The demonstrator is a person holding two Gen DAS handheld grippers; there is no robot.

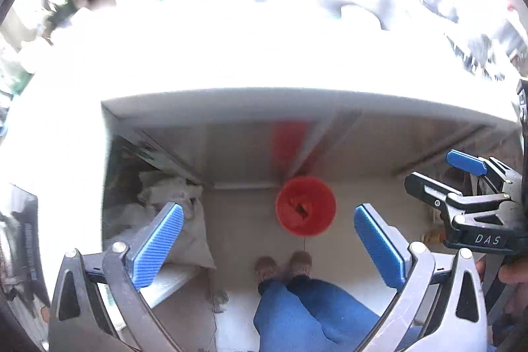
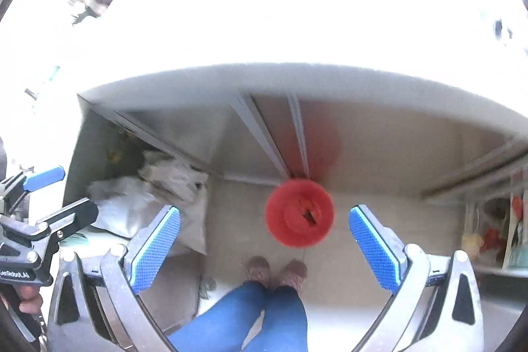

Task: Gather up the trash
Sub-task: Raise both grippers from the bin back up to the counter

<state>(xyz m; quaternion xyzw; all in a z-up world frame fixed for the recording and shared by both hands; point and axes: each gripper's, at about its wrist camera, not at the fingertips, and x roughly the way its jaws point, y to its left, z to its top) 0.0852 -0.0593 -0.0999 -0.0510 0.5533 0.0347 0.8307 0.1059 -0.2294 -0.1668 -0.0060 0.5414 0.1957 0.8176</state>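
Below, a red bin (image 1: 306, 205) is seen on the tiled floor (image 1: 241, 220) in the left wrist view, framed between the spread blue pads of the left gripper (image 1: 269, 244). Nothing is held there; the jaws are parted wide. A small dark scrap appears to lie inside the bin, though its nature cannot be told. The right gripper (image 1: 462, 183) is caught at the far right edge, also unclenched and empty. The white tabletop (image 1: 231, 55) is washed out by glare, so any trash on it cannot be made out. A crumpled white bag (image 1: 171, 190) is seen under the table to the left.

In the right wrist view, the same bin (image 2: 299, 213) sits just ahead of the person's slippered feet (image 2: 277, 271), between the empty, splayed pads of the right gripper (image 2: 264, 244). The left gripper (image 2: 49, 200) is glimpsed at the left edge, a fingertip visible under its handle.

Both tools are pointed steeply downward over the bin. Judged from this, the next piece is best sought on the tabletop, approached slowly and squarely, with the jaws kept wide until the item is bracketed.
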